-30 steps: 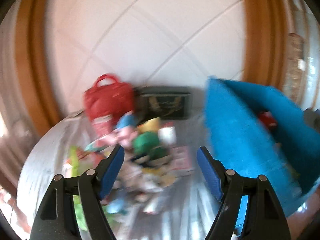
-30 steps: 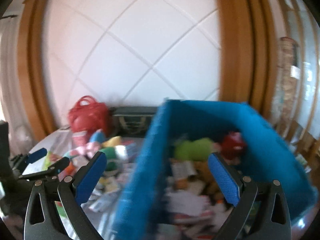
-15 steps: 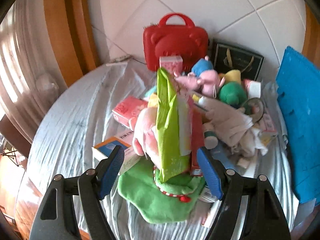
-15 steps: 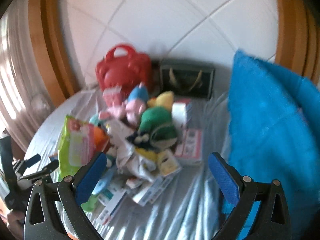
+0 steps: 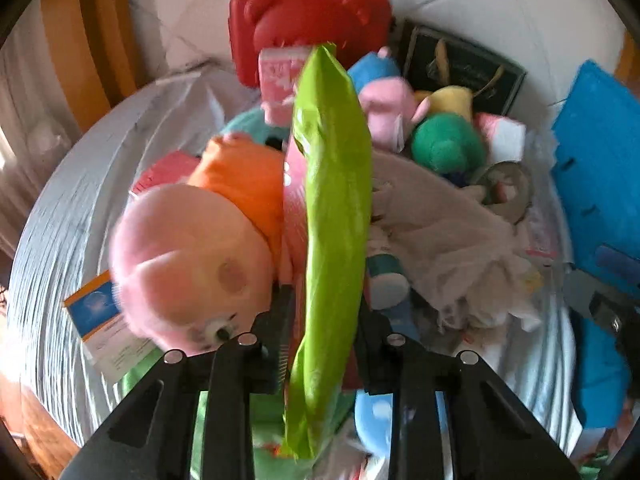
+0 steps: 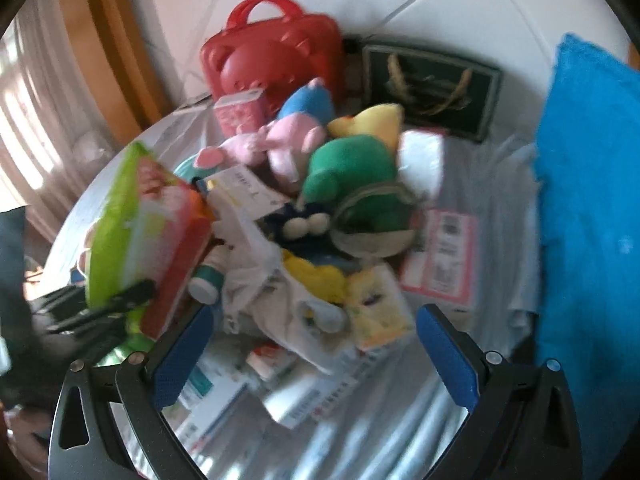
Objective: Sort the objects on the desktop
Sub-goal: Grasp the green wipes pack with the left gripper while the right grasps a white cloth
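My left gripper point(image 5: 320, 344) is shut on a tall green and pink snack pack point(image 5: 332, 208), gripped edge-on near its lower part. The same pack point(image 6: 132, 220) shows at the left of the right wrist view, with the left gripper point(image 6: 116, 304) clamped on it. A pink plush with an orange top point(image 5: 192, 256) lies just left of the pack. My right gripper point(image 6: 316, 356) is open and empty above the pile of boxes, a white cloth point(image 6: 272, 292) and plush toys, including a green plush point(image 6: 352, 172).
A blue bin point(image 6: 588, 208) stands at the right. A red toy case point(image 6: 272, 56) and a dark gift bag point(image 6: 432, 88) stand at the back against the wall. The round table point(image 5: 72, 208) has a grey cloth; its edge is near on the left.
My left gripper has closed on the green snack pack and moved in closer to the pile. My right gripper has moved nearer to the pile and stays open.
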Motion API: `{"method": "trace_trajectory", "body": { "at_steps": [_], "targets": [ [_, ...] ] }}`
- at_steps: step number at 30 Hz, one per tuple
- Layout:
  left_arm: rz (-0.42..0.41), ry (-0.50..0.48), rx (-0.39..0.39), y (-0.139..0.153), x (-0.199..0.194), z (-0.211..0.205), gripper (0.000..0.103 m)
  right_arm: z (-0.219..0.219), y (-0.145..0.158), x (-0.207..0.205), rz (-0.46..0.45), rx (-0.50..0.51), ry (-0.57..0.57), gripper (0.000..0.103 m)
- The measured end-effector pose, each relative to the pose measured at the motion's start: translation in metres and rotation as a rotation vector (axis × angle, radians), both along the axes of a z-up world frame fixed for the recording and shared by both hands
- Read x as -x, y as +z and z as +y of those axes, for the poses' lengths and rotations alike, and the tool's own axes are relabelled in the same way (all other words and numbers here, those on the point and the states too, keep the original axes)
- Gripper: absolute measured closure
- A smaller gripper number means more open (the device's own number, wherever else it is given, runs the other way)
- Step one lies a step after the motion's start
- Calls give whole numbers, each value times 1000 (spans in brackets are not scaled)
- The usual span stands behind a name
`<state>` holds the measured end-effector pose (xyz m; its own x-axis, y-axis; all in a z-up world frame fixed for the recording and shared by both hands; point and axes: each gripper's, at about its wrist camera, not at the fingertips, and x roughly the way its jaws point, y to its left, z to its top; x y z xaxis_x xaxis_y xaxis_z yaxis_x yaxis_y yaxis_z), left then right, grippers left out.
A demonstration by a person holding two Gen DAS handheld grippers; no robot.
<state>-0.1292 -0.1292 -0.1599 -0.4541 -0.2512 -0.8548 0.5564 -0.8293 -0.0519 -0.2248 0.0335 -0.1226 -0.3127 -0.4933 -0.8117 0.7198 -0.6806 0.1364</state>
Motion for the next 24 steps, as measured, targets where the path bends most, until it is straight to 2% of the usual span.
{"method": "trace_trajectory", "body": {
  "at_steps": [1, 2, 3, 5, 10, 12, 13, 17, 24],
  "targets": [
    [5, 8, -21, -3, 2, -3, 77, -6, -3, 1, -7, 3, 13, 3],
    [17, 14, -34, -4, 2, -5, 81, -16, -6, 3, -11, 2, 28, 12],
    [25, 16, -21, -2, 2, -4, 88, -22, -9, 4, -18, 0, 39, 17],
    [29, 5, 34, 4, 2, 0, 89, -39, -15, 6, -25, 4, 66, 29],
    [35, -7, 80, 18, 3, 2, 90, -74, -35, 15, -44, -20, 89, 33],
    [29, -11, 92, 20, 2, 3, 90, -84, -41, 14, -36, -34, 99, 70],
    [27, -16, 95, 22, 1, 3, 90, -88, -42, 12, -28, -49, 107, 97],
    [41, -29, 104, 35, -7, 4, 90, -86, -26, 0, -6, -21, 144, 97],
    [120, -81, 141, 76, -22, 15, 90, -55, 44, -16, 87, 99, 83, 97]
  ]
}}
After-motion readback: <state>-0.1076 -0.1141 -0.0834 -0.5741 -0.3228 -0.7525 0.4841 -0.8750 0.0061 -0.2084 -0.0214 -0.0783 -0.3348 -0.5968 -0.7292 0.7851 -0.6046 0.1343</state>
